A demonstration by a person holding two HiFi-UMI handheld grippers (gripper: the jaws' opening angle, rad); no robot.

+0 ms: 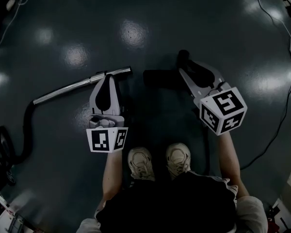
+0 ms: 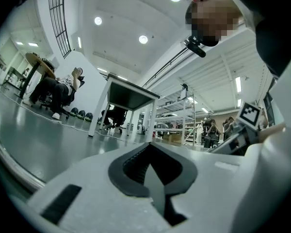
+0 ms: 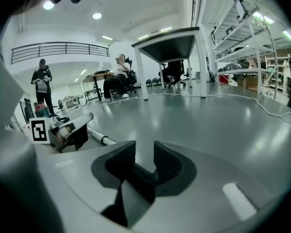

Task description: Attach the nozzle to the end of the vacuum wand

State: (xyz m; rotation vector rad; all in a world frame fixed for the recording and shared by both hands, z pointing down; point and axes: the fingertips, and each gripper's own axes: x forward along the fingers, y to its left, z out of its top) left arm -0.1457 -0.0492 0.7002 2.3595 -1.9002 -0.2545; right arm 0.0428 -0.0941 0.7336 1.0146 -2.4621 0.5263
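The metal vacuum wand (image 1: pixel 72 86) lies on the dark floor, its free end (image 1: pixel 127 71) pointing right. A black hose (image 1: pixel 24 130) runs from its other end. My left gripper (image 1: pixel 106 76) is shut, tips over the wand near its collar; nothing shows between its jaws in the left gripper view (image 2: pixel 150 149). A dark oblong shape, apparently the nozzle (image 1: pixel 161 77), lies just right of the wand's end. My right gripper (image 1: pixel 185 61) hangs over the nozzle's right end, and the gap between the jaws (image 3: pixel 144 161) shows only floor. The right gripper view also shows the wand (image 3: pixel 101 139).
The vacuum's dark body (image 1: pixel 0 159) sits at the left edge. Cables (image 1: pixel 281 115) trail over the floor at right. The person's shoes (image 1: pixel 157 161) stand just behind the grippers. A white table (image 3: pixel 169 42), seated people and shelving (image 3: pixel 242 33) are farther off.
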